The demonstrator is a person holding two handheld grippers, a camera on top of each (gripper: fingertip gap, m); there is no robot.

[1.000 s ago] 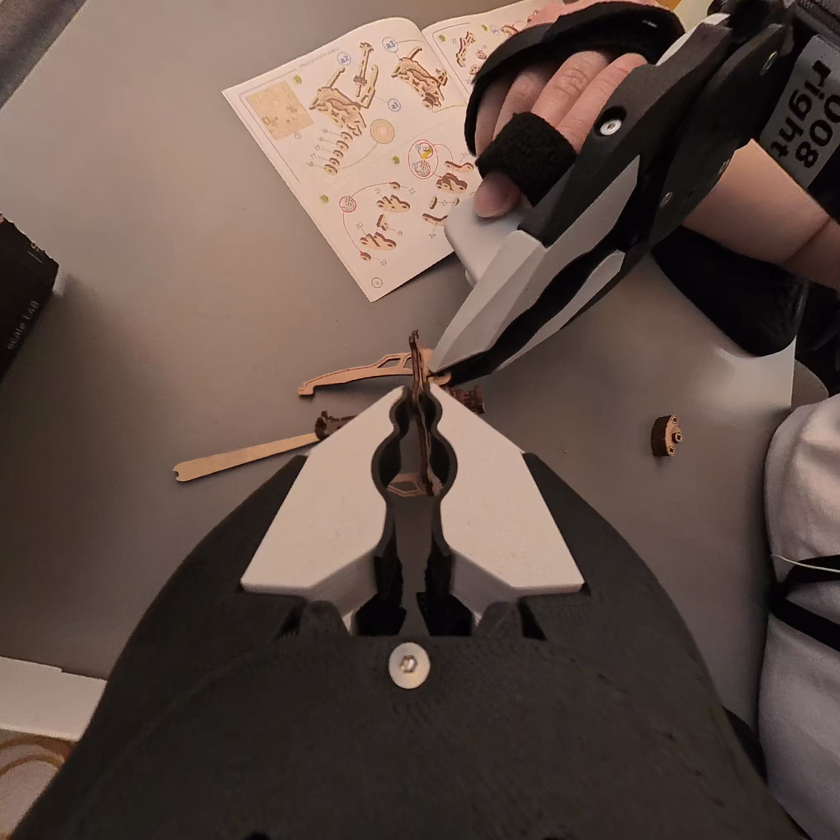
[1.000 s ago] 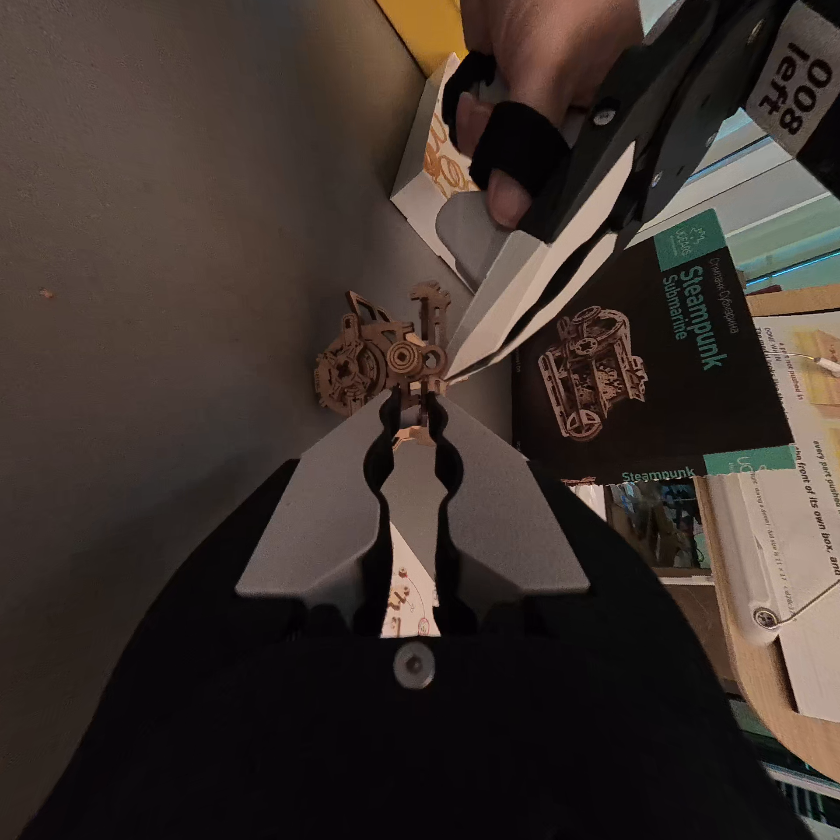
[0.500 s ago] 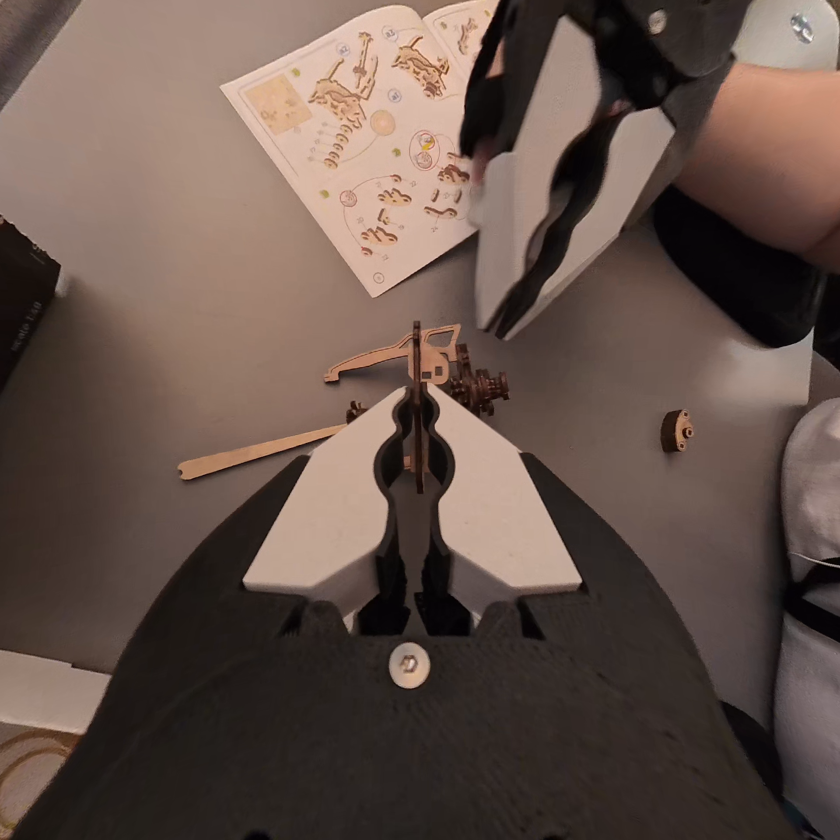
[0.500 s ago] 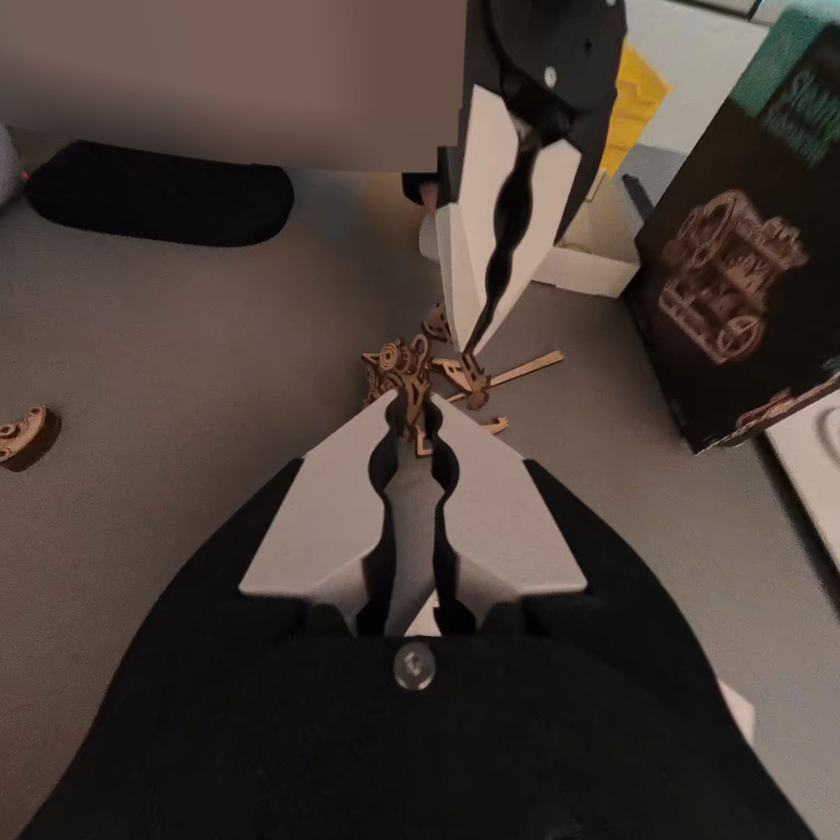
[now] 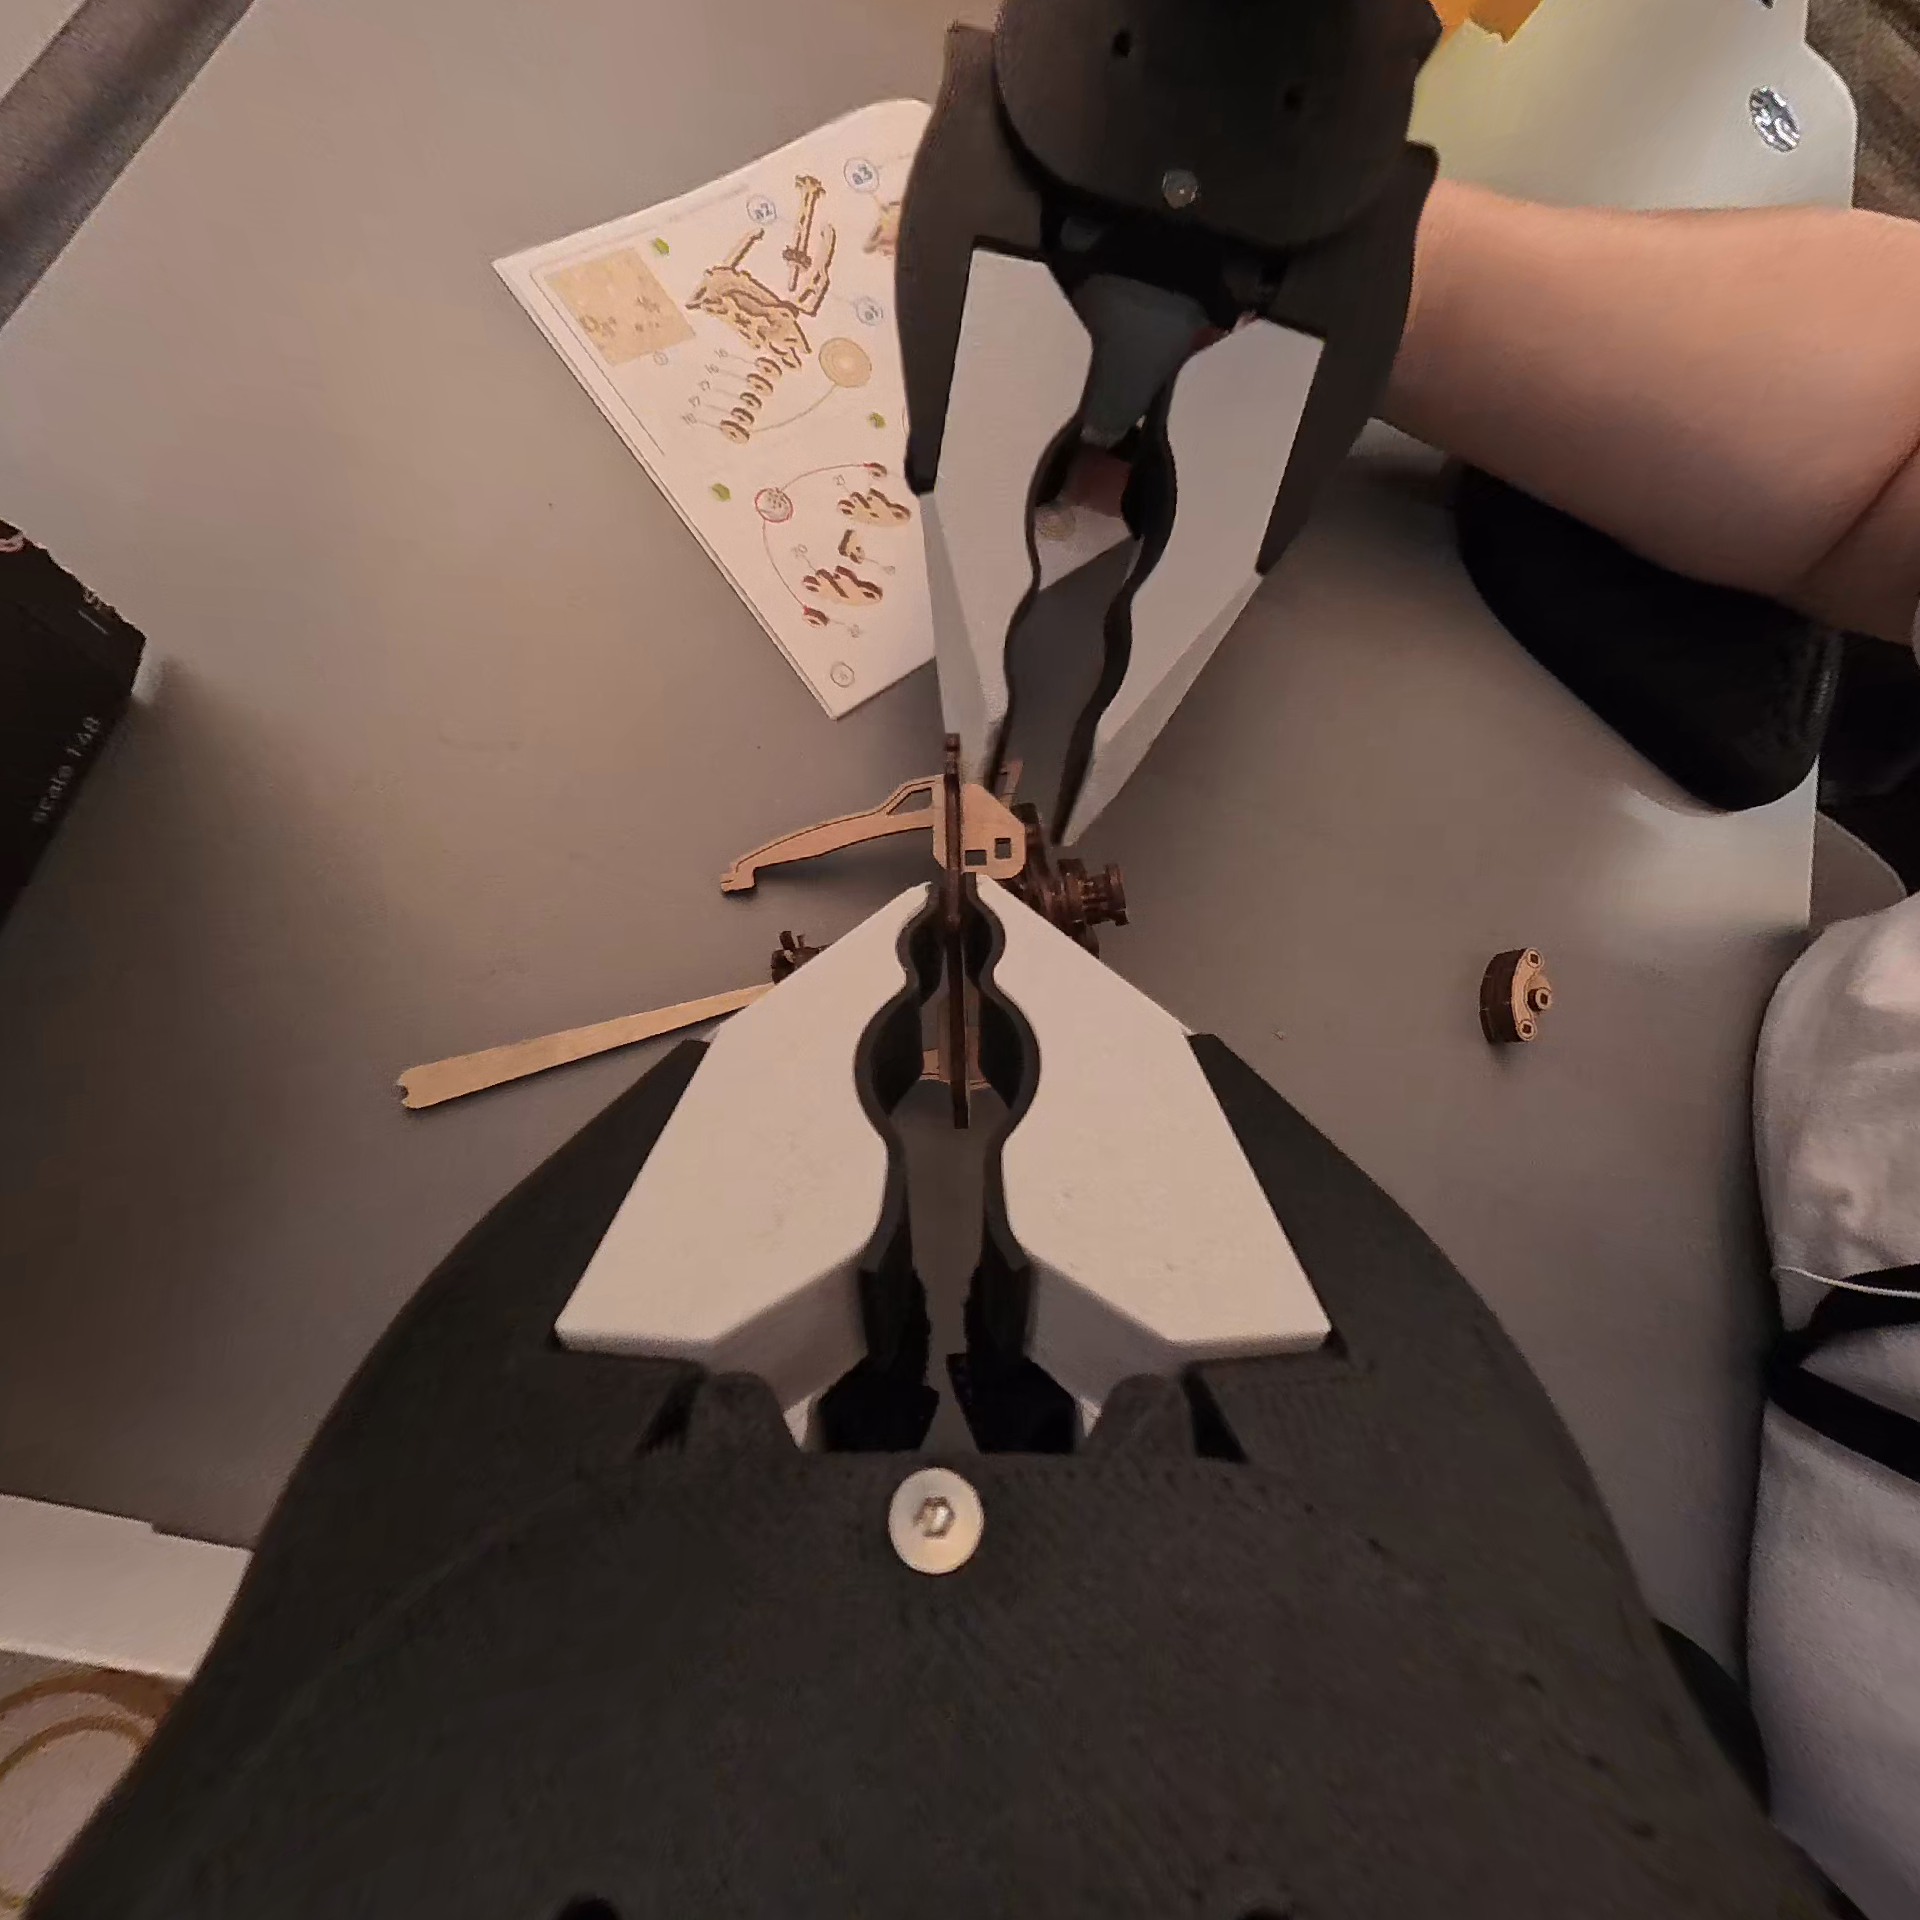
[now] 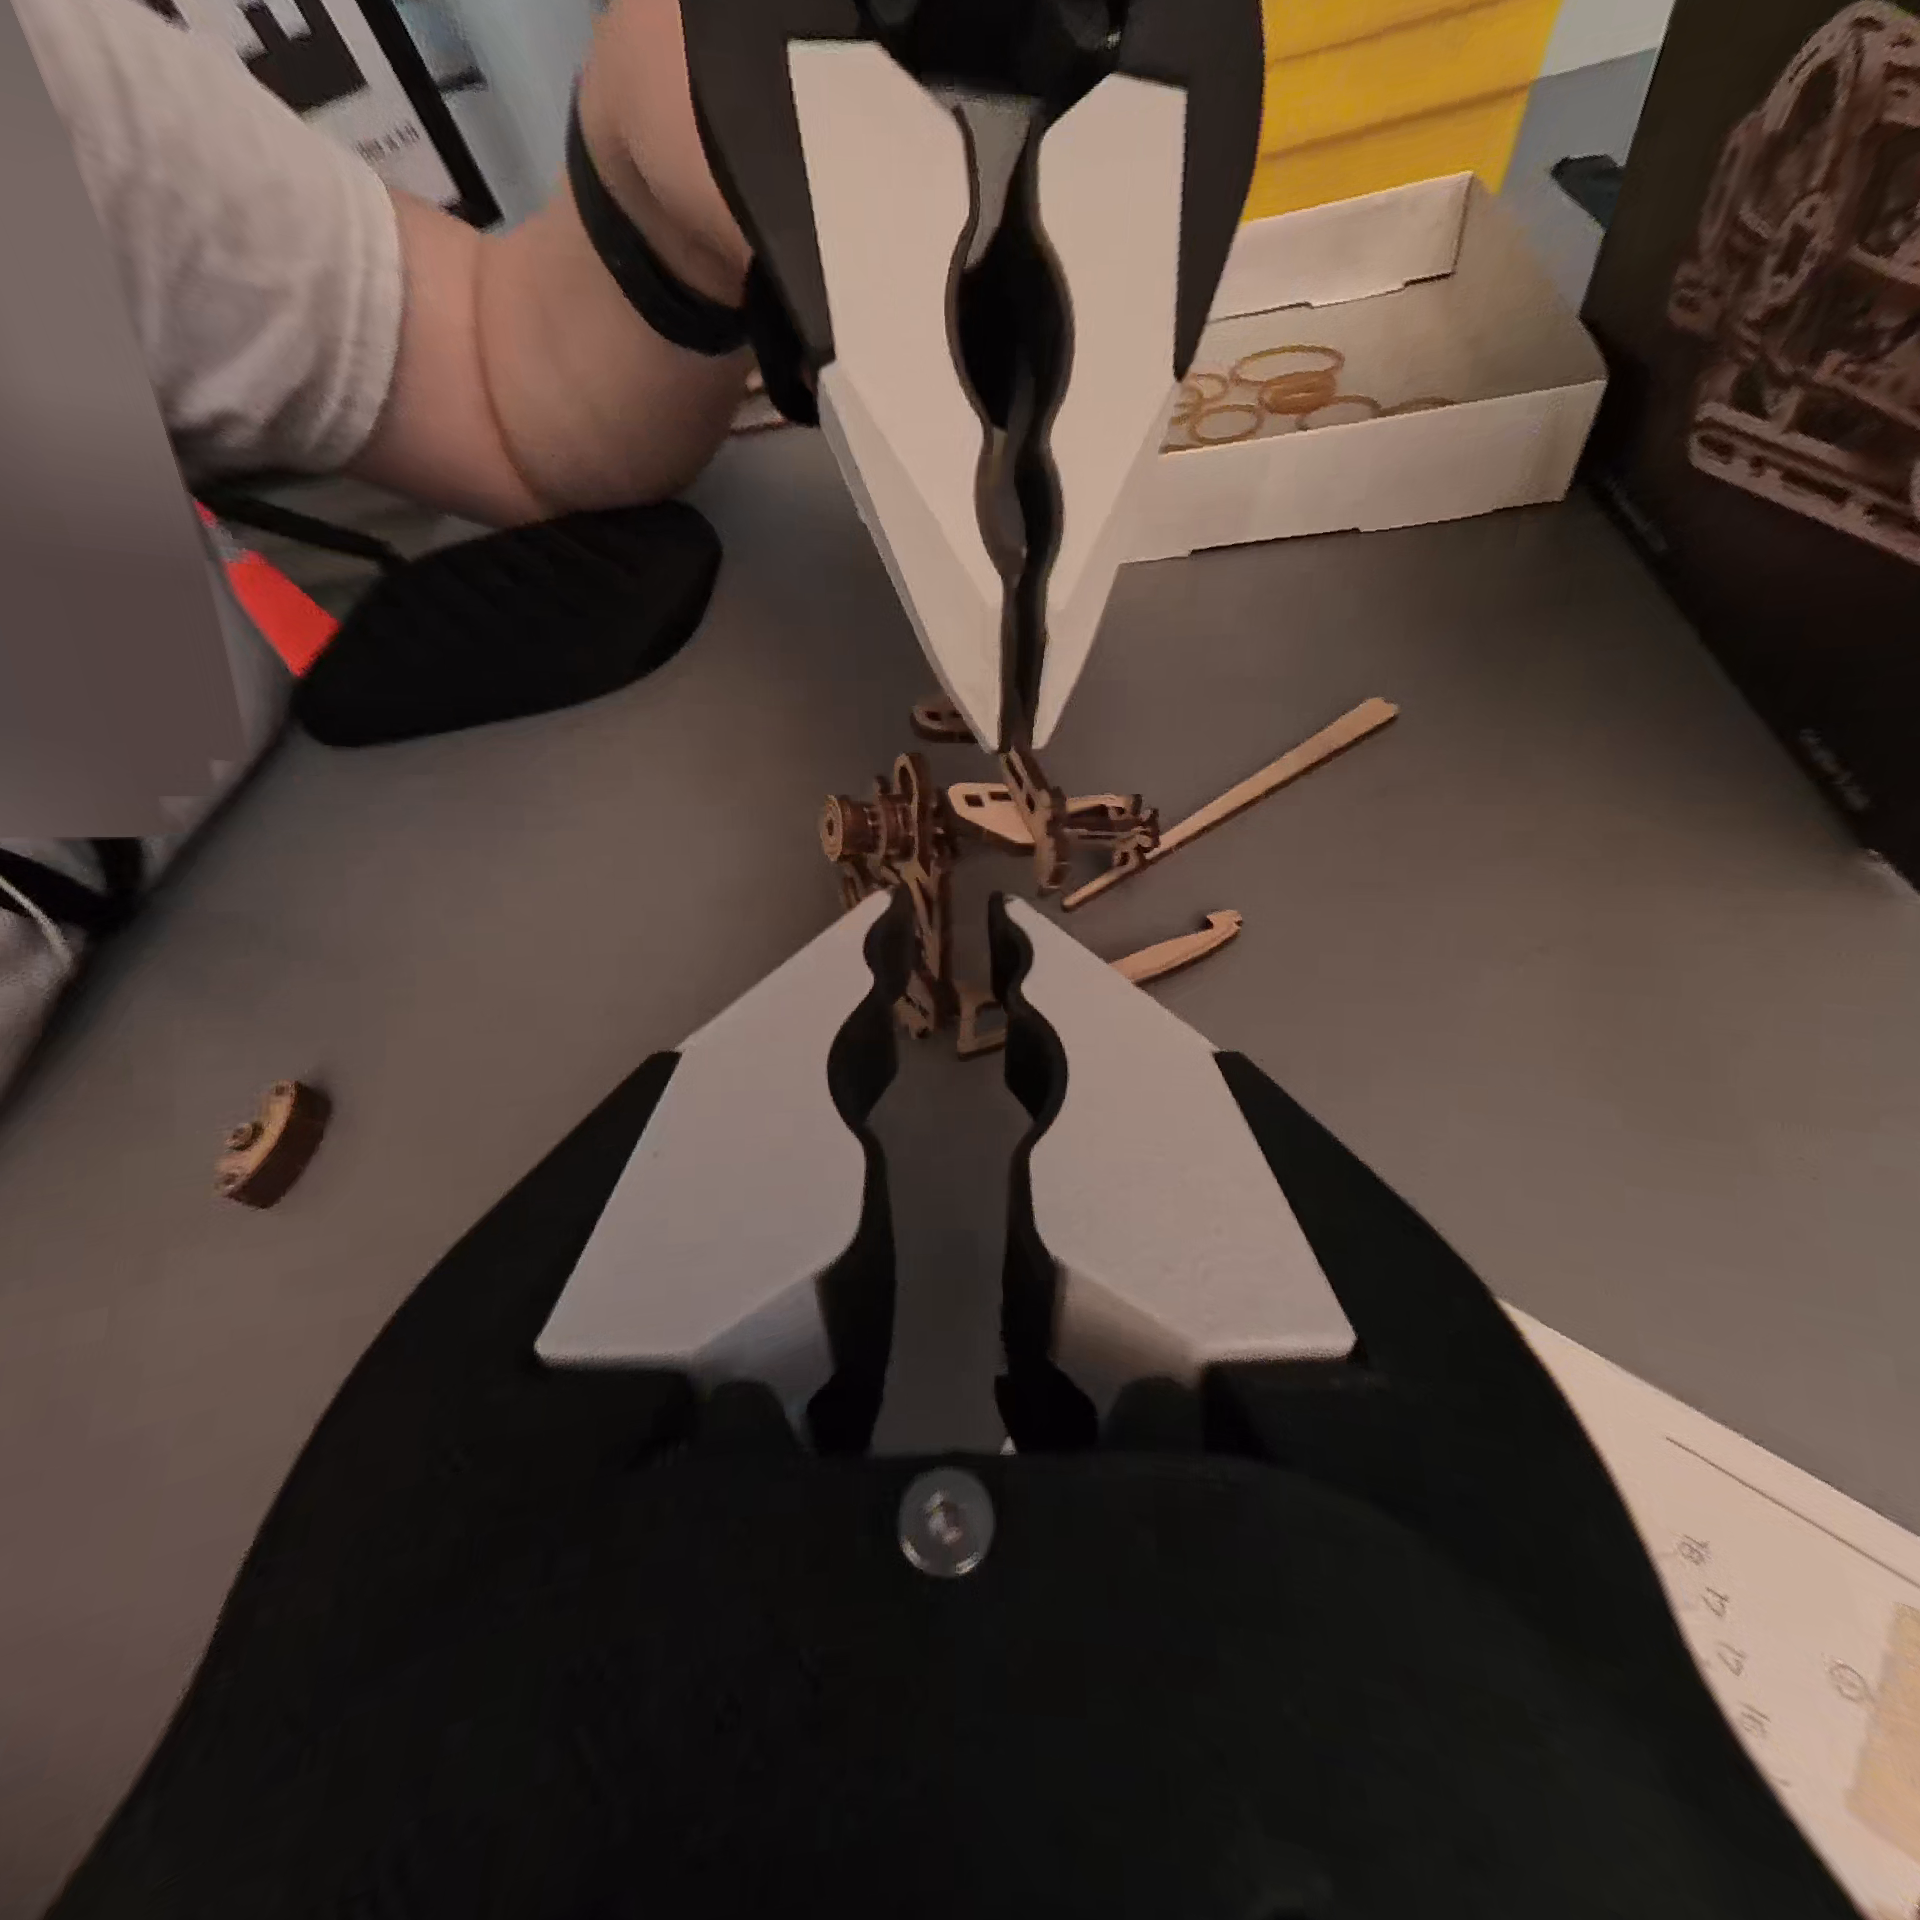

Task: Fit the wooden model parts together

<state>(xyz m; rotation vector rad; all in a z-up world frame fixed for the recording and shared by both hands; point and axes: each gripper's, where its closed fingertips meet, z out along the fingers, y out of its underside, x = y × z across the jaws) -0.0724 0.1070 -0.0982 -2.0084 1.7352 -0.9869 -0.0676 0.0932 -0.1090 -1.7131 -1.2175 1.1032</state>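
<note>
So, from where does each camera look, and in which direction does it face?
Left wrist view: sits on the left gripper, looks down along its fingers at the wooden model it clamps on the grey table; the right gripper and a forearm show opposite.
Right wrist view: sits on the right gripper, open, facing the other way; the left gripper and an arm show.
Both share the model, the long stick and the small round part.
</note>
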